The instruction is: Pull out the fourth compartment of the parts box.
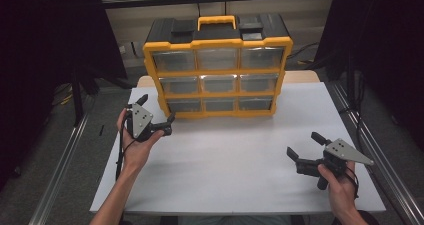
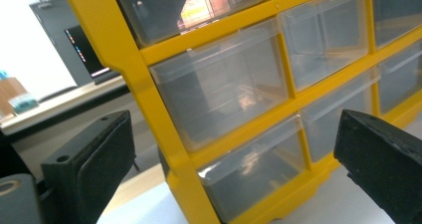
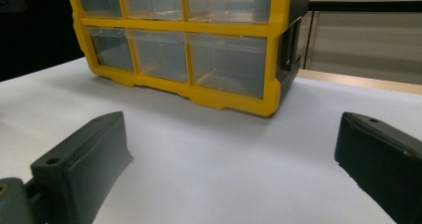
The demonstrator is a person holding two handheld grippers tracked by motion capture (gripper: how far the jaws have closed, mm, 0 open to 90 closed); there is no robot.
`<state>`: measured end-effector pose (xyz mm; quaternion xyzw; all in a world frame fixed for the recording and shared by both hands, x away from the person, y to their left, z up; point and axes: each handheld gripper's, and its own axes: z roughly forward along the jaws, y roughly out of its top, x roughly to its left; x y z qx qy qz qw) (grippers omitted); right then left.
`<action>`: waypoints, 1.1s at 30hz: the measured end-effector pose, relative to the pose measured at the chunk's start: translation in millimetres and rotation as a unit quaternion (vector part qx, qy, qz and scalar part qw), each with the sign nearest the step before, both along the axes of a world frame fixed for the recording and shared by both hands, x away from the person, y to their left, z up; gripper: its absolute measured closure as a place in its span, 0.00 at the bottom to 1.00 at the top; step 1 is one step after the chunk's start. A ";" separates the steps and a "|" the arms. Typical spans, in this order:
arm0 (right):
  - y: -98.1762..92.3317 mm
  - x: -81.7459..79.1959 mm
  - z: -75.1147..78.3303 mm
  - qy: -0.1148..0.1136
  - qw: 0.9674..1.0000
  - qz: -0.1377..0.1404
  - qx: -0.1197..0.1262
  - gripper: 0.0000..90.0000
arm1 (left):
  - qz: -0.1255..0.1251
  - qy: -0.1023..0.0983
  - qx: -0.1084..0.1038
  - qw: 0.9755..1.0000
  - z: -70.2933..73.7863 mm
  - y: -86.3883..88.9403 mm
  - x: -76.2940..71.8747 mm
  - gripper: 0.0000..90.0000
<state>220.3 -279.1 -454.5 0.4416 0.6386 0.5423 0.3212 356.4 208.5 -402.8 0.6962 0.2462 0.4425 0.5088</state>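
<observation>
A yellow and black drawer cabinet with three rows of clear drawers stands upright at the back of the white table. My left gripper is open, held just off the cabinet's lower left corner. Its own view looks up at the yellow frame and the clear drawers between its wide-spread jaws. My right gripper is open too, low over the table's right side. It faces the cabinet's bottom drawers from a distance, with nothing between its jaws.
The cabinet carries a yellow handle on a black top. Metal rails run along both sides of the table, with dark floor beyond. Bare white tabletop lies between the right gripper and the cabinet.
</observation>
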 end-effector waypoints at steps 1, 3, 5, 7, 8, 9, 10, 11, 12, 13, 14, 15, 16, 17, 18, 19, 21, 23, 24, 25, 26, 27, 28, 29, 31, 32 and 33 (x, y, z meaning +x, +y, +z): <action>0.0 0.1 0.1 0.000 1.000 -0.001 0.000 0.00 | 0.001 -0.005 -0.006 1.000 -0.2 -1.5 0.6 0.03; -0.1 0.2 0.0 0.000 1.000 0.000 0.002 0.00 | -0.002 -0.019 0.018 1.000 2.8 -2.2 2.4 0.02; -0.1 0.1 0.1 0.000 1.000 -0.001 0.003 0.00 | -0.005 -0.031 0.035 0.999 4.6 -4.6 3.6 0.02; -0.1 0.1 0.0 -0.001 1.000 0.000 0.002 0.00 | -0.010 -0.043 0.049 0.998 6.6 -6.6 4.9 0.02; 0.2 0.1 0.0 0.000 1.000 0.001 0.003 0.00 | -0.012 -0.047 0.059 0.997 7.8 -7.4 5.2 0.02; 0.2 0.1 0.0 0.000 1.000 0.001 0.003 0.00 | -0.014 -0.055 0.076 0.996 8.9 -8.5 5.8 0.02; 0.0 0.2 0.0 -0.001 1.000 0.000 0.002 0.00 | -0.012 -0.061 0.087 0.994 9.2 -10.0 6.2 0.02; 0.0 0.2 0.0 -0.001 1.000 0.000 0.002 0.00 | -0.011 -0.068 0.102 0.992 9.9 -11.4 6.8 0.02; 0.0 0.1 0.1 -0.001 1.000 0.000 0.002 0.00 | -0.012 -0.074 0.117 0.990 10.5 -12.5 7.6 0.02; -0.1 0.0 0.1 -0.001 1.000 0.001 0.002 0.00 | -0.014 -0.077 0.118 0.990 9.9 -14.2 8.4 0.03; -0.1 0.0 0.1 -0.001 1.000 0.001 0.002 0.00 | -0.016 -0.084 0.129 0.988 9.8 -15.1 9.0 0.03; 0.0 0.0 0.1 -0.001 1.000 0.002 0.002 0.00 | -0.018 -0.091 0.143 0.985 10.0 -15.8 9.9 0.04; 0.1 0.2 0.0 0.000 1.000 0.001 0.002 0.00 | -0.010 -0.106 0.176 0.979 8.9 -18.3 11.6 0.04; 0.1 0.2 0.0 0.000 1.000 0.001 0.002 0.00 | -0.010 -0.106 0.176 0.979 8.9 -18.3 11.6 0.04; -0.1 0.1 0.1 -0.001 1.000 0.000 0.001 0.00 | -0.011 -0.113 0.187 0.976 7.4 -20.2 12.7 0.04; 0.0 0.1 0.1 0.000 1.000 0.001 0.002 0.00 | -0.011 -0.117 0.205 0.972 7.8 -20.5 13.5 0.05; 0.1 -0.2 0.2 0.000 1.000 0.003 0.003 0.00 | -0.010 -0.127 0.214 0.969 7.1 -21.9 15.1 0.05; 0.1 -0.2 0.2 0.000 1.000 0.003 0.003 0.00 | -0.004 -0.142 0.239 0.961 6.4 -23.8 16.6 0.05; 0.1 -0.2 0.2 0.000 1.000 0.002 0.003 0.00 | -0.002 -0.149 0.251 0.956 6.3 -24.5 17.4 0.05; 0.0 -0.1 0.1 -0.001 1.000 0.002 0.002 0.00 | 0.005 -0.149 0.268 0.952 6.1 -25.3 17.9 0.05; 0.0 -0.1 0.1 -0.001 1.000 0.002 0.002 0.00 | 0.005 -0.149 0.268 0.952 6.1 -25.3 17.9 0.05; 0.1 0.0 0.1 0.000 1.000 0.001 0.002 0.00 | 0.003 -0.160 0.275 0.948 7.0 -25.9 20.0 0.05; 0.3 -0.3 0.2 0.000 1.000 0.001 0.003 0.00 | 0.005 -0.163 0.281 0.946 7.2 -26.0 20.7 0.06; 0.1 -0.5 0.3 0.001 1.000 0.001 0.002 0.00 | 0.006 -0.169 0.286 0.943 7.1 -26.0 22.2 0.06; 0.0 -0.1 0.2 0.000 1.000 0.003 0.003 0.00 | 0.017 -0.171 0.307 0.936 5.4 -25.9 23.4 0.06; -0.1 -0.2 0.2 0.000 1.000 0.003 0.002 0.00 | 0.012 -0.181 0.317 0.931 5.7 -26.2 25.4 0.07; -0.1 0.1 0.1 -0.001 1.000 0.003 0.002 0.00 | 0.014 -0.186 0.323 0.928 5.3 -26.4 26.3 0.09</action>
